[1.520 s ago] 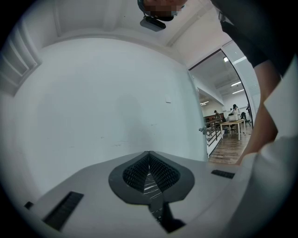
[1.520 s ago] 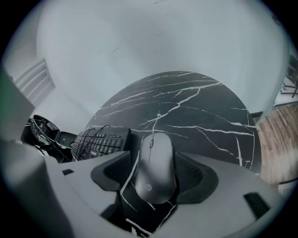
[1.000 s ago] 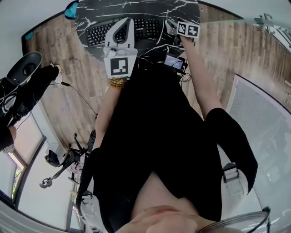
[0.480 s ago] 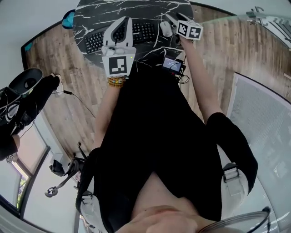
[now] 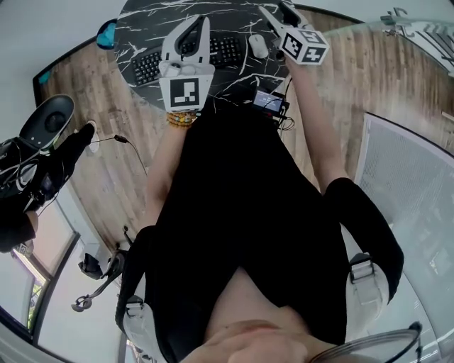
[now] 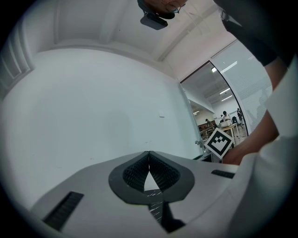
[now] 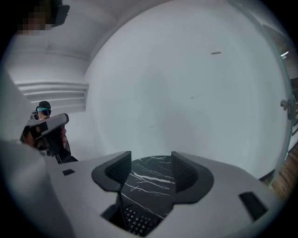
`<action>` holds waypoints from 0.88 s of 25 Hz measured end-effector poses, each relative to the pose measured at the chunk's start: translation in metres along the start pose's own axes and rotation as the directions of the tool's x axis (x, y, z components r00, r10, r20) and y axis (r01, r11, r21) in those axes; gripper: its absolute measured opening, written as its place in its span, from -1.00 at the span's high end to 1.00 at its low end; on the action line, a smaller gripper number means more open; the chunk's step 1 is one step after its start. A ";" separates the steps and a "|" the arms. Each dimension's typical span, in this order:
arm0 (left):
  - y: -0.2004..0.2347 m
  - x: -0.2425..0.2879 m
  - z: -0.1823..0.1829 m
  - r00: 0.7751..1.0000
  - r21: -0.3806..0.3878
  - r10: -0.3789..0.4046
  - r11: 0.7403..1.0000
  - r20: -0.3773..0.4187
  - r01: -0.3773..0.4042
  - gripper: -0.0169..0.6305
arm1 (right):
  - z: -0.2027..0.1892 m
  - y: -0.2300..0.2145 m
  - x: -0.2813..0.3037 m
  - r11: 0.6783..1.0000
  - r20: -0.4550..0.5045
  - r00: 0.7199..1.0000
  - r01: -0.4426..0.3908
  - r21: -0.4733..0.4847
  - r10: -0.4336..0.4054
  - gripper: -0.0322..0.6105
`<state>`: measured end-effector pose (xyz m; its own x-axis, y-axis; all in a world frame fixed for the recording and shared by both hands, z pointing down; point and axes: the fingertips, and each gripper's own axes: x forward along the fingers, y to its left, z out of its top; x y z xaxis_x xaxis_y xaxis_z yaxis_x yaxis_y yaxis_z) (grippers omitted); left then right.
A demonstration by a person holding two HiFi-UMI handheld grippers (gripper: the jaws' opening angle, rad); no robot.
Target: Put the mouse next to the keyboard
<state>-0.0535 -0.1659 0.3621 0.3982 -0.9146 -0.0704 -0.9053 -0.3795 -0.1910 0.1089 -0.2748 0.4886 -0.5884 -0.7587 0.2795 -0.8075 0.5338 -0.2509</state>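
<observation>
Right gripper [image 5: 275,14] has lifted clear, fingers spread and empty; mouse [image 5: 257,46] lies just beneath them, beside keyboard [image 5: 228,49]. Left gripper [image 5: 196,21] fingers are pressed together.

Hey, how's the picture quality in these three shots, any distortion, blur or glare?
Head view: strong fisheye bend, the table edge and floorboards curve, but the keyboard looks sharp. Left gripper view: dark round rim, evenly lit wall, no glare. Right gripper view: same dark rim, the table sharp between the open jaws.
</observation>
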 end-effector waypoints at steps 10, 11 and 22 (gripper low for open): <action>0.011 0.014 0.025 0.997 -0.004 0.011 1.000 0.074 -0.011 0.91 | 0.079 0.037 -0.031 0.970 0.217 0.975 0.104 -0.221 -0.055 0.43; 0.013 0.015 0.028 0.997 0.000 0.014 1.000 0.080 -0.014 0.91 | 0.085 0.040 -0.034 0.963 0.230 0.971 0.115 -0.243 -0.058 0.48; 0.014 0.012 0.047 0.993 0.040 0.013 0.999 0.121 -0.018 0.91 | 0.119 0.073 -0.065 0.925 0.358 0.932 0.182 -0.332 -0.055 0.71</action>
<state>-0.0546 -0.1753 0.3126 0.4016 -0.8957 -0.1911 -0.9057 -0.3573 -0.2283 0.0935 -0.2310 0.3415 -0.4891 -0.8703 -0.0579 -0.8683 0.4795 0.1267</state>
